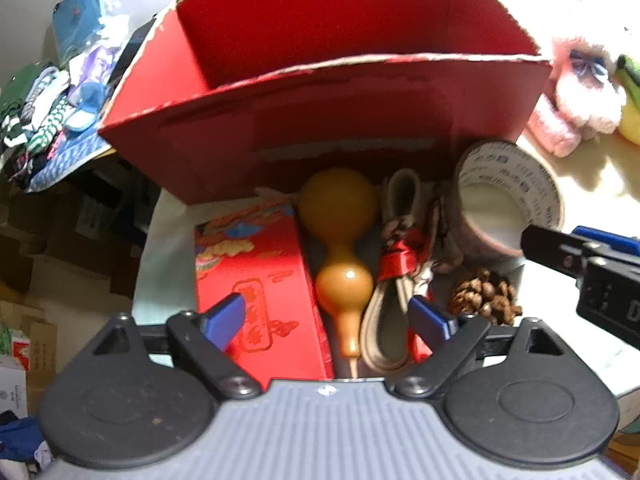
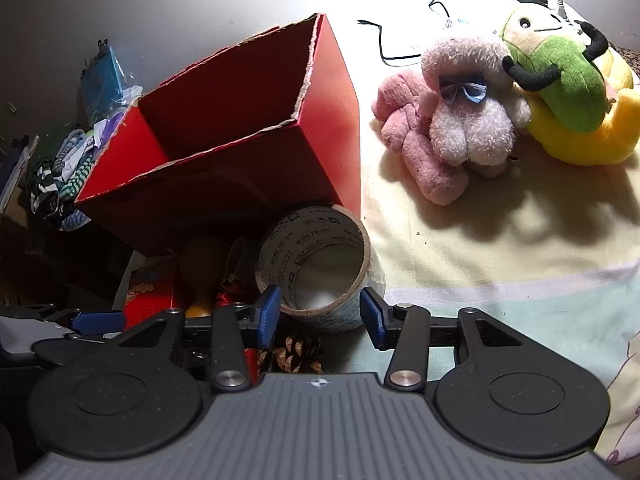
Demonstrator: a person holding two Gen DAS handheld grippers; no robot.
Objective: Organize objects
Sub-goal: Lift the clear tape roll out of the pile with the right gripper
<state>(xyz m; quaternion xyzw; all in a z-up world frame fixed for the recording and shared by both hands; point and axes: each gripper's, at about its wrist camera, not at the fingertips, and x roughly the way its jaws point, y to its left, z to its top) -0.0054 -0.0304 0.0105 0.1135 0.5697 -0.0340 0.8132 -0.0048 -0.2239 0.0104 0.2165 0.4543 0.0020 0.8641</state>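
Left gripper (image 1: 328, 320): blue-padded jaws are spread wide, nothing held; it is poised over a row of small items laid on a pale cloth-covered surface (image 2: 500, 240).

Right gripper (image 2: 320, 312): jaws are likewise parted, empty, set on either side of the near rim of a roll of tape (image 2: 320, 264) (whether the pads touch it cannot be told).

Items in the row, left to right in the left wrist view:
- Flat red printed box (image 1: 260, 280), lying flat, just beside the gourd.
- Orange-brown gourd (image 1: 340, 248), glossy, stem toward the camera, bulb toward the carton.
- Coiled beige strap (image 1: 394, 280), bound with a red ribbon, between gourd and tape.
- Pine cone (image 1: 486, 296), lying near the tape roll on its near side.
- Tape roll (image 1: 508, 200), lying with its hollow core toward the cameras, at the right end.

Behind the row: open red carton (image 1: 340, 92), torn-edged, its interior empty as far as is seen; the row is set against its front wall.

Further back, right: pink plush toy (image 2: 460, 120) and a green-and-yellow plush toy (image 2: 572, 92), leaned together, well apart from the carton. Black cable (image 2: 400, 28) is seen beyond them.

Further back, left: heap of fabric and packets (image 1: 60, 100).
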